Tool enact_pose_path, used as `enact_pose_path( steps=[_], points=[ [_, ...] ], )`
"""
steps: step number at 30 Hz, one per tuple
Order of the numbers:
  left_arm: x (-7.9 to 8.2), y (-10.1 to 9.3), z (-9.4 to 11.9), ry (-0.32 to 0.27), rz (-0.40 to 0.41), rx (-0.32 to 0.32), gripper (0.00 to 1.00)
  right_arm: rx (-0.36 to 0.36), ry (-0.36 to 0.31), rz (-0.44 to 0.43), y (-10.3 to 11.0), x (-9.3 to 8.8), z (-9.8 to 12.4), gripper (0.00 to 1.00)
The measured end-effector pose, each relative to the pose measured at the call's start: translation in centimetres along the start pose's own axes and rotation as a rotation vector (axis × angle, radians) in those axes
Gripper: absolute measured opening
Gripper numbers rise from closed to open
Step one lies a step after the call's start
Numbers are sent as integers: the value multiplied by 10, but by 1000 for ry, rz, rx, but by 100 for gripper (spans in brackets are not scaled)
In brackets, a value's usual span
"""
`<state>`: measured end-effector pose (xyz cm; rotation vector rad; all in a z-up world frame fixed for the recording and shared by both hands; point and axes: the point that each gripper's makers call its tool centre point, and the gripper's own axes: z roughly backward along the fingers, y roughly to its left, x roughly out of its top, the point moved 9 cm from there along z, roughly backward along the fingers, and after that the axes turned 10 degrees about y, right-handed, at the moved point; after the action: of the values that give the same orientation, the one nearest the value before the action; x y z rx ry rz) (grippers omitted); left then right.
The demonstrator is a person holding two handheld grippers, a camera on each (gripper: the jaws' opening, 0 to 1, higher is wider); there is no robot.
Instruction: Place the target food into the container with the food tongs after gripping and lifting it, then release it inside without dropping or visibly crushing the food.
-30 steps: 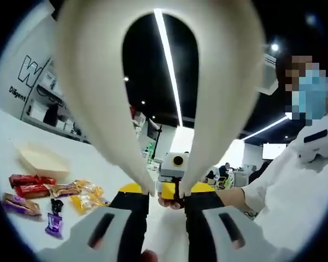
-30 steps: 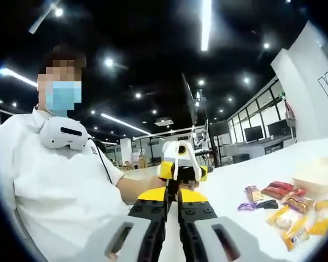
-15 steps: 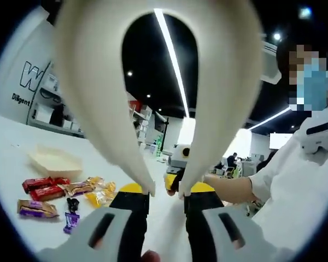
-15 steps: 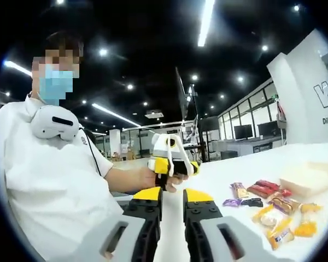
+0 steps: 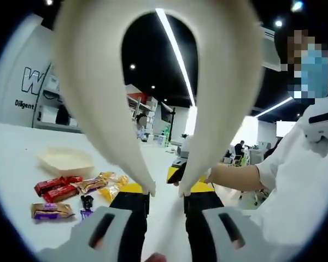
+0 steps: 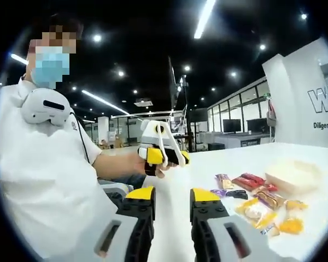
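Observation:
Cream food tongs (image 5: pixel 218 98) loop up out of my left gripper (image 5: pixel 167 194), whose jaws are shut on them; nothing sits between the tong arms. Wrapped snacks lie on the white table (image 5: pixel 16 164): red bars (image 5: pixel 57 188), yellow packets (image 5: pixel 112 188), a brown and purple bar (image 5: pixel 52 210). Beyond them stands a shallow cream container (image 5: pixel 65 161). My right gripper (image 6: pixel 171 192) is open and empty above the table. In the right gripper view the left gripper (image 6: pixel 163 155) hangs with its tongs left of the snacks (image 6: pixel 257 210) and the container (image 6: pixel 293 176).
A person in a white shirt (image 6: pixel 38 180) stands at the table's edge, a hand (image 5: pixel 208 176) holding the right gripper (image 5: pixel 175 173). A white wall panel with lettering (image 6: pixel 317 103) rises behind the container. Bare table (image 6: pixel 175 180) lies between the grippers and the snacks.
The right gripper's jaws have spread from almost shut to open. Both views have shifted, bringing the snacks and container nearer the middle. The left gripper keeps its hold on the tongs.

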<state>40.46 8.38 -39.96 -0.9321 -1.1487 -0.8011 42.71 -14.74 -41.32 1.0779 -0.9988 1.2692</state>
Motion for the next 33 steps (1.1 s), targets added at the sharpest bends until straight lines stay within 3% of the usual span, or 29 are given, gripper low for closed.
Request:
enact_pose_path(
  steps=[10,33],
  points=[
    [-1,6,2,55,-48,53,24,-150,96,9,-13,-7,4,28],
    [0,18,8,140,-117,129,23,-308,176,-11,-17,-6,4,38]
  ],
)
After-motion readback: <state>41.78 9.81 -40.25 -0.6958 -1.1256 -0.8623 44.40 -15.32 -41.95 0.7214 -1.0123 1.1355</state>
